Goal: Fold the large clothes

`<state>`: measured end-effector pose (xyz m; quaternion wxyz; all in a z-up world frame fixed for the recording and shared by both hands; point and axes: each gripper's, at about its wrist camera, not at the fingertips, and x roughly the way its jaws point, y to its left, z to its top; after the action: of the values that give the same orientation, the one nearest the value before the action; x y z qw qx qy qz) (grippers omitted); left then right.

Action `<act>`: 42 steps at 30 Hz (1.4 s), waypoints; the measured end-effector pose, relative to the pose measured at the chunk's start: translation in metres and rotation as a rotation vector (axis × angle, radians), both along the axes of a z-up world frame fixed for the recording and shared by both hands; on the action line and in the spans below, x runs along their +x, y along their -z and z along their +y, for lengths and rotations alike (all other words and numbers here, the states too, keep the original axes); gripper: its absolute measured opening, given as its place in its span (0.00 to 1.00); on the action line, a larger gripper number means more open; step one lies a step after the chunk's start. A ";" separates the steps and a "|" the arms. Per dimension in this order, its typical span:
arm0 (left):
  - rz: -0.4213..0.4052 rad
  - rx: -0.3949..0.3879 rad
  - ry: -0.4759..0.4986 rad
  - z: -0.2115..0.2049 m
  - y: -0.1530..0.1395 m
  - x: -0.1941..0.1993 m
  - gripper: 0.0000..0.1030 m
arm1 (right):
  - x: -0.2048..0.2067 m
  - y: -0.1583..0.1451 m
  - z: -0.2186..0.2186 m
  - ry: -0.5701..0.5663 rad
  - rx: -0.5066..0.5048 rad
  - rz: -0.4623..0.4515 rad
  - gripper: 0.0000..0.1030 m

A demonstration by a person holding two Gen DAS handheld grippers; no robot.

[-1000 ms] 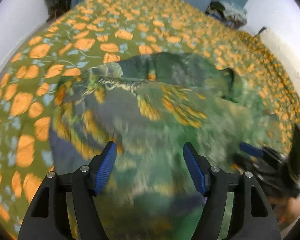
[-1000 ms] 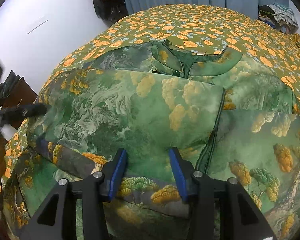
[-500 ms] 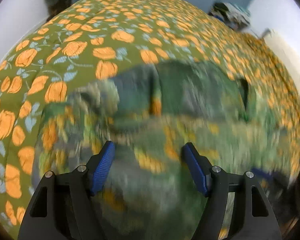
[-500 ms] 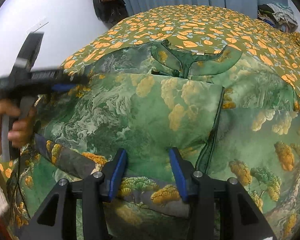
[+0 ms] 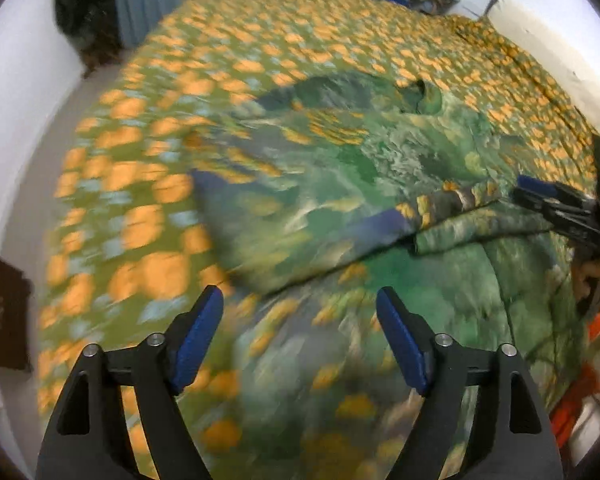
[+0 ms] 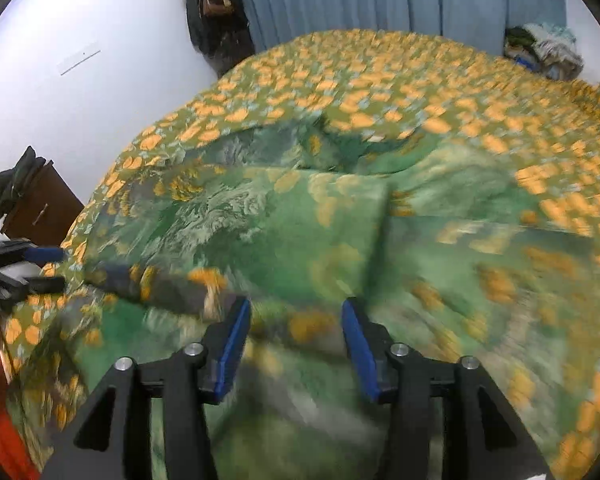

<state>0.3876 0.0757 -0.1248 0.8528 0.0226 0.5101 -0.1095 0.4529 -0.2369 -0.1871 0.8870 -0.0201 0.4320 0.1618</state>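
A green landscape-print robe (image 6: pixel 284 224) lies spread on the bed's orange-leaf bedspread (image 6: pixel 400 80), its collar (image 6: pixel 352 148) at twelve o'clock, so its long axis runs from six to twelve. One side panel is already folded across the middle, so the fold looks partly done. The left gripper (image 5: pixel 300 334) hovers wide and empty; the right gripper (image 6: pixel 296 338), narrower, also holds nothing. Next, each likely needs to pinch the near hem.

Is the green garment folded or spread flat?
Partly folded: one side of the garment lies doubled over the middle, edge at; the rest lies spread on the bed.
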 end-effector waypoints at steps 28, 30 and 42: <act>0.224 -0.056 0.003 0.008 0.088 -0.120 0.94 | -0.232 0.059 -0.178 0.143 0.096 0.463 0.73; 0.248 -0.088 -0.001 0.012 0.092 -0.120 0.94 | -0.234 0.066 -0.175 0.146 0.087 0.473 0.74; 0.338 -0.124 0.001 0.024 0.081 -0.146 0.18 | -0.240 0.008 -0.177 0.118 0.233 0.406 0.16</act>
<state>0.2414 0.1002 -0.2058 0.7547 -0.0485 0.6384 -0.1432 0.2126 -0.4140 -0.1953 0.7861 0.1409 0.5804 0.1591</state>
